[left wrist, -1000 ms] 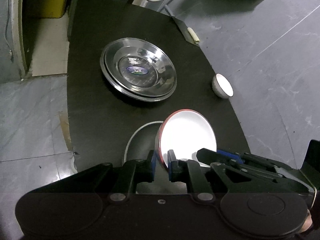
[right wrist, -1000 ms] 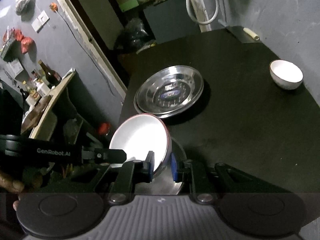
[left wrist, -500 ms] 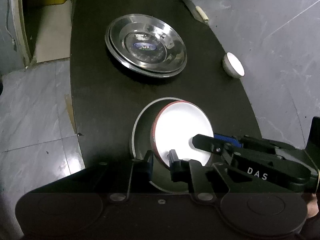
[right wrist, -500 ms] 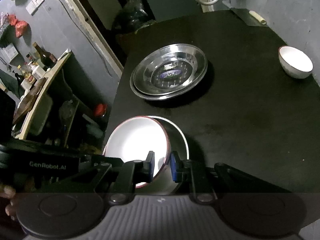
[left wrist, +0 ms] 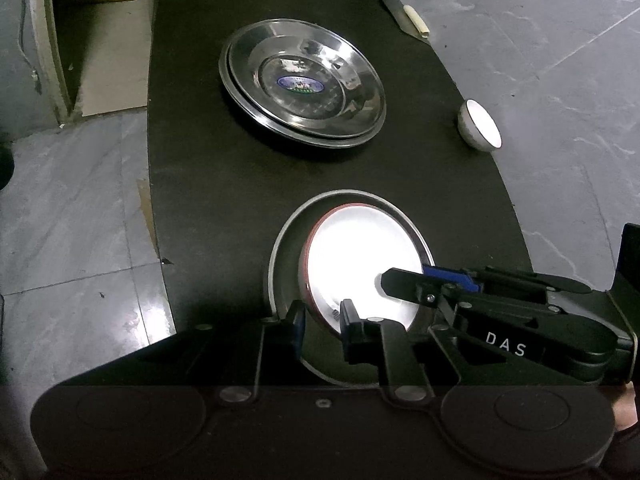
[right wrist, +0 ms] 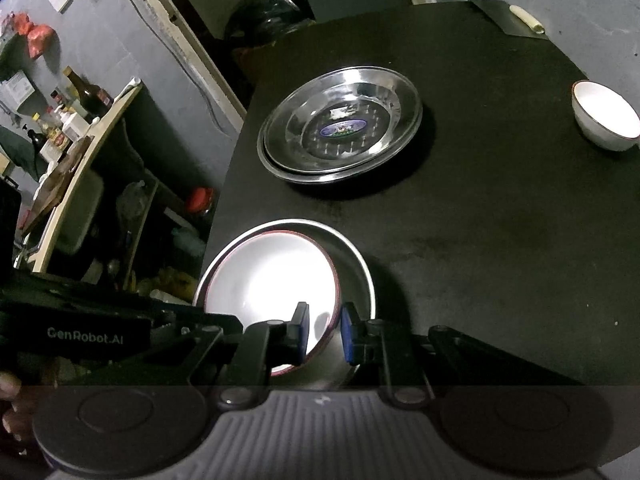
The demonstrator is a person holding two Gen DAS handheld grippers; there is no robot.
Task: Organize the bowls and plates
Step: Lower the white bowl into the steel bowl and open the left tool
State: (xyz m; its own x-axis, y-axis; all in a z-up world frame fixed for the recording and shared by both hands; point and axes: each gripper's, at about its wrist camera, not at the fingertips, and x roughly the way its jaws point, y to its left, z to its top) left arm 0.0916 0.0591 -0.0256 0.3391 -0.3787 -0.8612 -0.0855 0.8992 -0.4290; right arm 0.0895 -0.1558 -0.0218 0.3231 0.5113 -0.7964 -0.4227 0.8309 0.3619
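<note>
Red-rimmed bowl [left wrist: 360, 264] sits off-centre in steel plate [left wrist: 280, 248]; left gripper [left wrist: 322, 320] opening, rim between its pads, right gripper [right wrist: 324, 330] narrow, straddling the rim, grip unclear; risk: uneven release tips or slides the bowl.

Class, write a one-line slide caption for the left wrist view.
Both grippers lower a red-rimmed white plate into a grey dish; stacked steel plates wait behind.

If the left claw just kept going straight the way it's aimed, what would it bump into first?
Probably the red-rimmed white plate, whose edge sits between the left gripper's opening jaws; just beneath lies the grey plate. Depth is hard to judge.
</note>
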